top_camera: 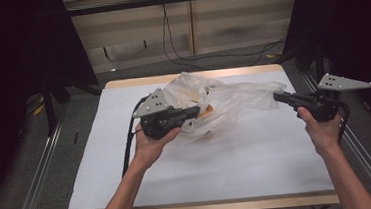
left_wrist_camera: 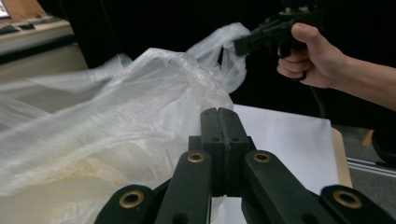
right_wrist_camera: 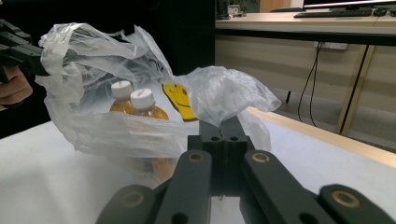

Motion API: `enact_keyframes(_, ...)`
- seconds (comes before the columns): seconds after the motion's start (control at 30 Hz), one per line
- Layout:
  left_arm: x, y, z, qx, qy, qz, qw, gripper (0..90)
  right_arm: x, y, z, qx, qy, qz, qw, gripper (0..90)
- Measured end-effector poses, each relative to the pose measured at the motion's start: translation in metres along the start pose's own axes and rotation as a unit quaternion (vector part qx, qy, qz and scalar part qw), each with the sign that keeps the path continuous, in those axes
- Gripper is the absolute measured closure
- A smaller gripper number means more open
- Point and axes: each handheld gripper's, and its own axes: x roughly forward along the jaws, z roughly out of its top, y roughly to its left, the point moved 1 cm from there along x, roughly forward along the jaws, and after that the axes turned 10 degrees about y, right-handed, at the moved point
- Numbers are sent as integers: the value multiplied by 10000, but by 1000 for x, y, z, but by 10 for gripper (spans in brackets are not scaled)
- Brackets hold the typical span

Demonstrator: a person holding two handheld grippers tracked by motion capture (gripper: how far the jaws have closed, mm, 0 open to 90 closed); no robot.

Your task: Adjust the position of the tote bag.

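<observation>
A clear plastic bag (top_camera: 223,101) lies spread between my two grippers on the white table (top_camera: 203,168). Inside it stand two orange bottles with white caps (right_wrist_camera: 122,100) (right_wrist_camera: 142,105), and a yellow smiley item (right_wrist_camera: 180,100) sits behind them. My left gripper (top_camera: 196,111) is shut, with the bag's left edge (left_wrist_camera: 205,95) pinched at its tips (left_wrist_camera: 218,112). My right gripper (top_camera: 276,96) is shut on the bag's bunched right handle (right_wrist_camera: 229,93), which sits at its tips (right_wrist_camera: 224,123). In the left gripper view the right gripper (left_wrist_camera: 240,45) holds that handle lifted off the table.
Black curtains hang at both sides of the table. Cables (top_camera: 180,57) trail on the floor behind its far edge, and metal rails (top_camera: 38,171) run along both sides. A wooden desk with a keyboard (right_wrist_camera: 327,14) stands in the background of the right gripper view.
</observation>
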Motion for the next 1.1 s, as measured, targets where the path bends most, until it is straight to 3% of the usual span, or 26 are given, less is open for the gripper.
enact_keyframes(0.2,-19,19,2,-160,-82,261,9995,900,5,5,16,-150,-50,52,9999,900)
enact_keyframes(0.5,-51,35,9,-195,-219,547,9981,900,14,10,44,-288,-124,196,9993,900)
enact_keyframes(0.73,-79,52,12,-259,-250,872,9955,900,20,14,66,-429,-120,197,9988,900)
enact_keyframes(1.1,-108,66,20,-290,-334,1232,9914,900,19,19,93,-541,-275,154,9980,900)
